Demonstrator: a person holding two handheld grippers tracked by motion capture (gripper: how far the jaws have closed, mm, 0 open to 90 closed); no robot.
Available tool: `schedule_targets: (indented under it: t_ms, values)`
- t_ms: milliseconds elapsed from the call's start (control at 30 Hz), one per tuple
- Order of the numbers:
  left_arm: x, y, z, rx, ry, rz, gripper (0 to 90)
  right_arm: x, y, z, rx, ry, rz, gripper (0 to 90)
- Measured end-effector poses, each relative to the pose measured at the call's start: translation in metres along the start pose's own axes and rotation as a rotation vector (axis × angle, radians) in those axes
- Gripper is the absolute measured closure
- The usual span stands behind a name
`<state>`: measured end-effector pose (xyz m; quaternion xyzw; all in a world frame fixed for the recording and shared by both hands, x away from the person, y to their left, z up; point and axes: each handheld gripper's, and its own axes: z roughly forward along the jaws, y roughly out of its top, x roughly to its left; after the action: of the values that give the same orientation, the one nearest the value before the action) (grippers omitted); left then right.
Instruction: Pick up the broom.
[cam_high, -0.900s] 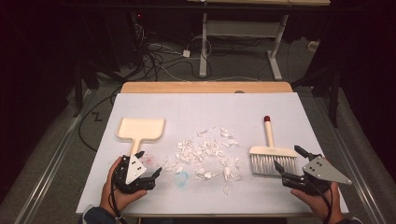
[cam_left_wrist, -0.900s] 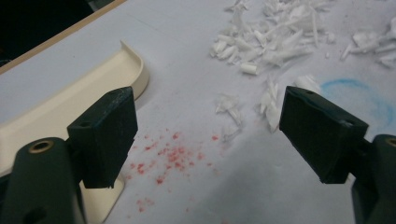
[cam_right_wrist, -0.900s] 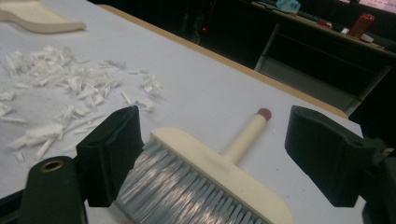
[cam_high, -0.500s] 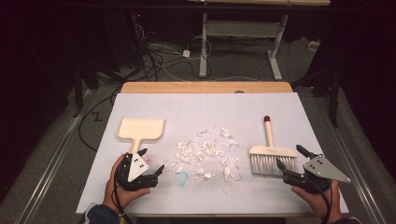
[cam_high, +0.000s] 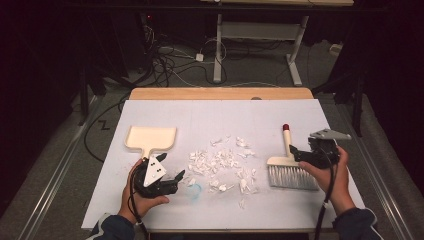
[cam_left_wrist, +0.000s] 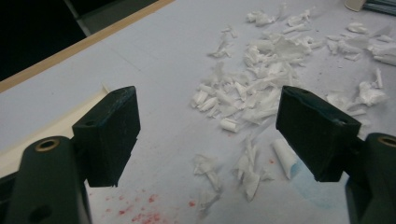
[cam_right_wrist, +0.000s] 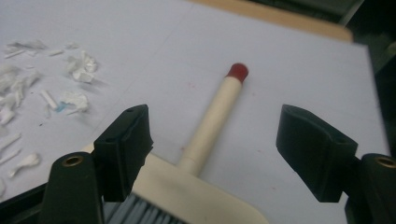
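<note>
A cream dustpan (cam_high: 150, 137) lies at the left of the white sheet, its handle toward my left gripper (cam_high: 181, 177). That gripper is open and low over the sheet, pointing at a scatter of white paper scraps (cam_high: 220, 162). In the left gripper view the scraps (cam_left_wrist: 252, 88) lie beyond the open left gripper (cam_left_wrist: 208, 107), and the dustpan's rim (cam_left_wrist: 51, 128) is at the left. A brush (cam_high: 286, 145) with a red-tipped cream handle lies at the right. My right gripper (cam_high: 294, 150) is open, its jaws either side of the brush handle (cam_right_wrist: 212, 123) without touching it.
The white sheet (cam_high: 225, 115) covers most of a wooden table whose far edge (cam_high: 220, 93) is bare. A pale blue stain (cam_high: 195, 190) and red specks (cam_left_wrist: 140, 203) mark the sheet near the left gripper. Cables and table legs lie on the dark floor beyond.
My right gripper has moved away from the person and leftward, from beside the bristles to the brush handle. The left gripper has barely shifted.
</note>
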<state>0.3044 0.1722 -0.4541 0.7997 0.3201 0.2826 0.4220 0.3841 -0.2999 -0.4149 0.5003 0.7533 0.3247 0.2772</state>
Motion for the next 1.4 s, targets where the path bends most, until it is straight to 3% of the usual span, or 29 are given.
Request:
schedule_targets:
  t_ms: [33, 67, 100, 133, 167, 200, 267, 400, 633, 733, 833, 967, 1100, 1167, 1200, 1267, 1400]
  values:
    - [-0.002, 0.0, 0.001, 0.009, -0.002, 0.011, 20.8, 0.0, 0.002, 0.012, 0.05, 0.005, -0.002, 30.7]
    - [-0.002, 0.0, 0.001, 0.009, -0.002, 0.011, 20.9, 0.0, 0.002, 0.012, 0.05, 0.005, -0.002, 30.7]
    - [-0.005, -0.002, 0.001, 0.017, -0.007, 0.019, 21.0, -0.001, 0.002, 0.035, 0.131, 0.024, 0.019, 36.4]
    - [-0.007, -0.003, 0.001, 0.021, -0.01, 0.02, 21.0, 0.0, 0.0, 0.047, 0.186, 0.044, 0.023, 37.7]
    - [-0.007, -0.003, 0.001, 0.021, -0.01, 0.02, 20.9, 0.0, 0.0, 0.047, 0.186, 0.044, 0.023, 37.7]
    - [-0.008, -0.005, 0.0, 0.023, -0.013, 0.031, 20.9, 0.0, -0.004, 0.064, 0.257, 0.051, 0.038, 43.9]
    - [-0.006, -0.006, 0.002, 0.026, -0.017, 0.025, 20.9, 0.002, -0.003, 0.067, 0.255, 0.047, 0.01, 47.8]
    - [0.0, -0.002, 0.007, 0.025, -0.008, 0.01, 20.9, 0.004, 0.0, 0.07, 0.241, 0.07, 0.0, 67.6]
    - [-0.004, 0.002, 0.01, 0.025, -0.016, 0.016, 21.1, 0.004, 0.0, 0.071, 0.238, 0.093, -0.024, 71.9]
    - [-0.012, 0.003, 0.01, 0.035, -0.04, 0.031, 20.8, 0.002, -0.001, 0.068, 0.225, 0.108, -0.018, 72.0]
    - [-0.012, 0.004, 0.009, 0.033, -0.058, 0.02, 20.2, 0.0, -0.002, 0.061, 0.194, 0.133, -0.017, 72.0]
    - [-0.011, 0.007, 0.008, 0.023, -0.068, 0.016, 19.6, -0.002, 0.0, 0.039, 0.112, 0.151, -0.033, 72.0]
    - [-0.009, 0.028, 0.004, -0.031, -0.12, -0.04, 17.7, -0.005, 0.003, 0.016, 0.003, 0.174, -0.031, 72.0]
    - [-0.011, 0.033, 0.004, -0.046, -0.134, -0.045, 17.7, -0.006, 0.004, 0.004, -0.046, 0.18, -0.022, 72.1]
    - [-0.018, 0.043, 0.005, -0.062, -0.17, -0.049, 17.7, -0.005, 0.005, -0.002, -0.074, 0.182, -0.022, 72.1]
    - [-0.023, 0.049, 0.007, -0.058, -0.182, -0.048, 17.7, -0.001, 0.008, -0.013, -0.123, 0.192, -0.025, 72.1]
    - [-0.059, 0.076, 0.018, -0.05, -0.273, 0.007, 18.0, 0.016, 0.015, -0.032, -0.2, 0.221, -0.067, 72.1]
